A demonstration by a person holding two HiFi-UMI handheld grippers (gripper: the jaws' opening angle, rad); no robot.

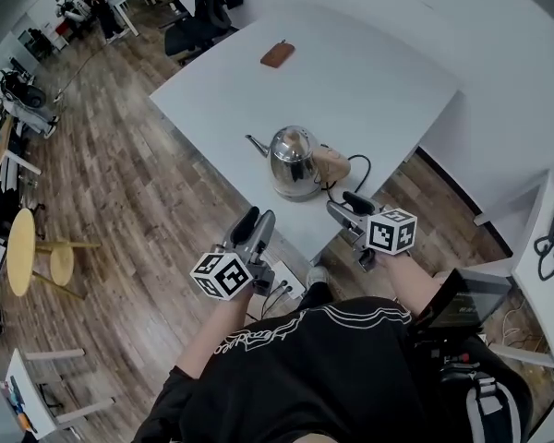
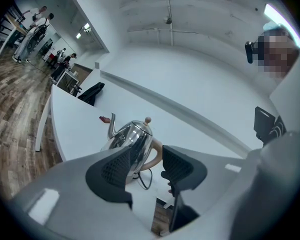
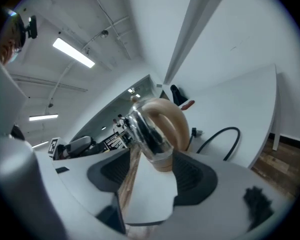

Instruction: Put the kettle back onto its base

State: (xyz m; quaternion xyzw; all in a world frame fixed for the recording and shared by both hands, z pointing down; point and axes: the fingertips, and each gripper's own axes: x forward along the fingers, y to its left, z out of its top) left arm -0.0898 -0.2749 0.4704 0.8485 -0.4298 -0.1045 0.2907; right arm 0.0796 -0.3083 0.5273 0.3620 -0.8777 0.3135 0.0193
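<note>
White office table (image 1: 388, 90), wood floor below; person stands at its near edge.

1. Kettle (image 1: 294, 160): steel, upright, near the table edge, just ahead of both sets of fingertips. Spout points away to the left of the left fingers; the tan handle (image 1: 334, 164) faces the right fingers.
2. Base (image 3: 163, 165): a tan ring shows directly under the kettle body in the right gripper view. The kettle appears seated level on it. A black cord (image 1: 360, 166) loops away beyond the right fingertips.
3. Left gripper (image 1: 258, 218): jaws apart, nothing between the pads (image 2: 115, 171); the kettle is seen past them, not touched.
4. Right gripper (image 1: 342, 203): jaws spread wide and empty, fingertips short of the handle, aimed slightly down at it.
5. Small brown object (image 1: 277, 54): far beyond all fingers, not involved.

Assessment: both grippers stand clear of the kettle, apparently so that it rests on the base by its own weight. The handle faces the right fingers, consistent with a carry by that hand. Task judged complete, seating not fully verifiable.
</note>
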